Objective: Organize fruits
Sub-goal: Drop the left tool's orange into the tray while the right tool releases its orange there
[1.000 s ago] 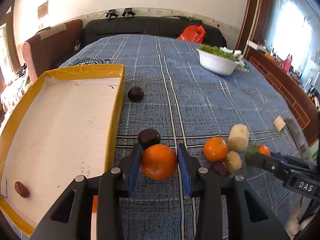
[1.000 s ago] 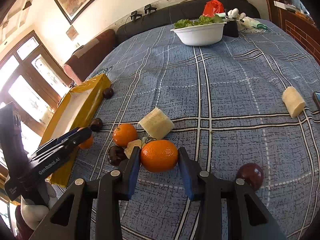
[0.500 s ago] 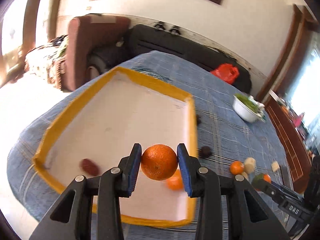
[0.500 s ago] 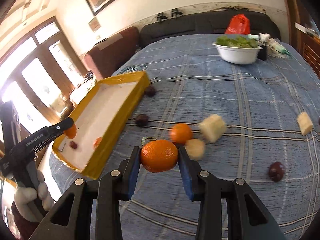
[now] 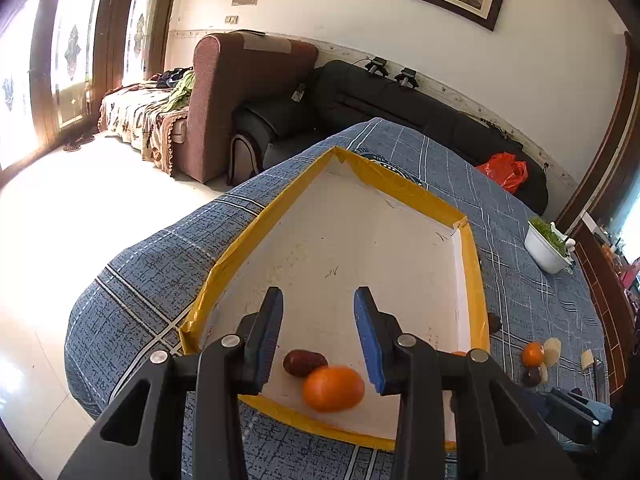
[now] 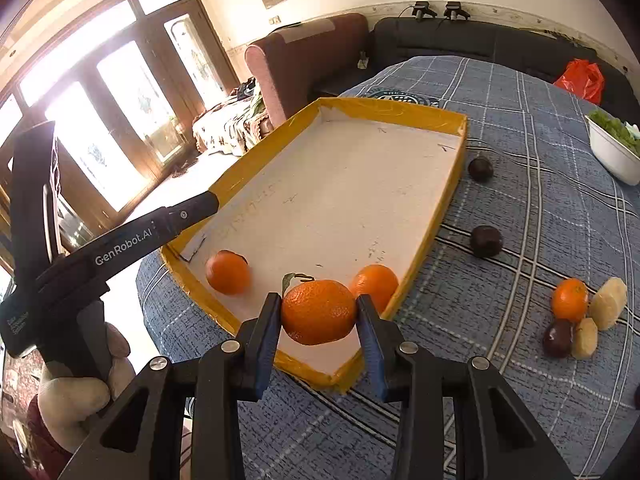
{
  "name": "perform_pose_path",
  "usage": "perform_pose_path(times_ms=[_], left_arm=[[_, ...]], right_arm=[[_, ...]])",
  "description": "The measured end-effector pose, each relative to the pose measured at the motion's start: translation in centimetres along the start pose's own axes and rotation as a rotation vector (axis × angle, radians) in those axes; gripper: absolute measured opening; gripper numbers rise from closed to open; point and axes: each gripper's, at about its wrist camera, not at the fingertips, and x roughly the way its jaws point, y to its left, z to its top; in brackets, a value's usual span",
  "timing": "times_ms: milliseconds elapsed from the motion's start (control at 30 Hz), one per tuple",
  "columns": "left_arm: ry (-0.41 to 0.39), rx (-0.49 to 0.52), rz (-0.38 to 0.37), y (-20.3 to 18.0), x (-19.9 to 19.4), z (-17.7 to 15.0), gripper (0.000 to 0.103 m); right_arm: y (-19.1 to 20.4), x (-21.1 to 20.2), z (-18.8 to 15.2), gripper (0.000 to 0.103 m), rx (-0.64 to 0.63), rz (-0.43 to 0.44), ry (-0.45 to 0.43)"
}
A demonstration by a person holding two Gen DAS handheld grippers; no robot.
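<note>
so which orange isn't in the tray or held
The orange on the blue cloth, beside the pale peeled pieces. Two lie in the tray; one sits in the right tool.
</note>
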Motion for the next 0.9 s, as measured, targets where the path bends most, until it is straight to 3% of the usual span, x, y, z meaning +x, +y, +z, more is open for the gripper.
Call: perform_pose_path(times_ms=[200, 333, 500, 633, 900], left_arm=[[0.021, -0.063, -0.047, 1.8, 0.2, 0.1, 0.036], [0.020, -0.102, -0.059, 2.9, -0.2, 0.3, 0.048], [0.016, -0.118, -0.073, 3.0, -0.8, 0.3, 0.054], [0.008, -0.132, -0.076, 3.0, -1.6, 0.3, 0.059], [-0.008, -0.118, -0.086, 1.7, -2.9, 0.5, 0.068]], right_arm=[[0.9, 2.7, 0.3, 0.044, -0.020, -0.019, 0.047], [1.0, 3.1, 0.6, 0.044, -0.023, -0.035, 0.040], [1.2, 3.0, 1.4, 0.044, -0.025, -0.052, 0.016], [0.6, 1.3, 1.7, 0.049, -0.009, -0.083, -0.037], [-5.1, -3.8, 1.4, 0.056, 0.126, -0.142, -0.132]])
